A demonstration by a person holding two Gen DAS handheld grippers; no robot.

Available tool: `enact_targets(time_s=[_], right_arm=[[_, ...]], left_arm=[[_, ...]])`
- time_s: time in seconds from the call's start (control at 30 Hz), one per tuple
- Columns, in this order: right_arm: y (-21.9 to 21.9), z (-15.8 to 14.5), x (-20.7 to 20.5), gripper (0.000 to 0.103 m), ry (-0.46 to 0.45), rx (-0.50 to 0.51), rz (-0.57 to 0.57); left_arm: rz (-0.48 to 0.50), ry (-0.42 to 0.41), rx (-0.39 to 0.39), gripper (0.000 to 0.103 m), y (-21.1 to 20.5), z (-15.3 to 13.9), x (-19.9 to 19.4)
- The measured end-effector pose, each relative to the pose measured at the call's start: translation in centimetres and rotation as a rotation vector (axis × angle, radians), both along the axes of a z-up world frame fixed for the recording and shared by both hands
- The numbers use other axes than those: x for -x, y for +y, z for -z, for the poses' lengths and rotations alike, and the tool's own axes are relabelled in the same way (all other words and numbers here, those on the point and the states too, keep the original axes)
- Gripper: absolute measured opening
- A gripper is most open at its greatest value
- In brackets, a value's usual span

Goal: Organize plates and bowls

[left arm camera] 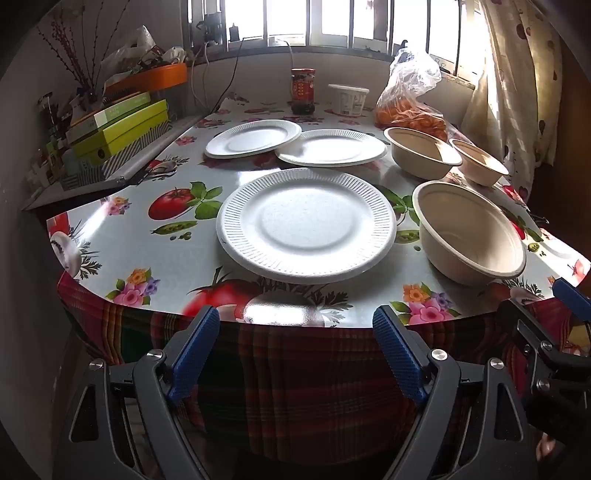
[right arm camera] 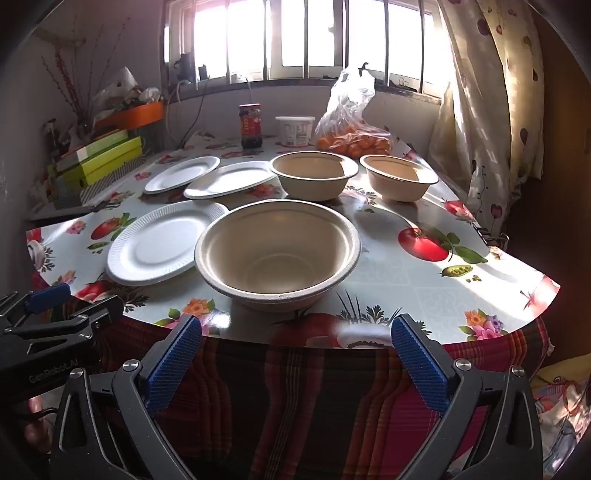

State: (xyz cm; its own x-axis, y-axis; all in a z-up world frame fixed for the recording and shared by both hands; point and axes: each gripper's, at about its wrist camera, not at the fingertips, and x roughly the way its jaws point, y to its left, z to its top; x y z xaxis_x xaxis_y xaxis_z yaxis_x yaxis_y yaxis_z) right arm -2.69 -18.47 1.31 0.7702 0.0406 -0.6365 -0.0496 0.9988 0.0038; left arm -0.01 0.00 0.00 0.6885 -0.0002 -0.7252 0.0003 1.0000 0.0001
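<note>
Fruit-print table [left arm camera: 140, 236] beneath a barred window [left arm camera: 332, 22]; both claws gape wide, empty.

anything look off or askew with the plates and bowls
Nothing spilled or damaged. One oddity: the far left plate overlaps the rim of the plate beside it, so it sits slightly tilted. The three bowls stand upright.

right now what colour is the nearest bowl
Beige, a pale tan; the nearest bowl shows best in the right wrist view.
</note>
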Motion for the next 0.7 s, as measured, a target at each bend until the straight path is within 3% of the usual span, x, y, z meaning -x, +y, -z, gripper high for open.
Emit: enact_targets(time_s=[0.7], right_arm=[[-0.03, -0.18, 0.01, 0.103, -0.002, 0.026, 0.019]], left_arm=[[0.001, -0.003, -0.008, 0.086, -0.07, -0.31, 0.02]])
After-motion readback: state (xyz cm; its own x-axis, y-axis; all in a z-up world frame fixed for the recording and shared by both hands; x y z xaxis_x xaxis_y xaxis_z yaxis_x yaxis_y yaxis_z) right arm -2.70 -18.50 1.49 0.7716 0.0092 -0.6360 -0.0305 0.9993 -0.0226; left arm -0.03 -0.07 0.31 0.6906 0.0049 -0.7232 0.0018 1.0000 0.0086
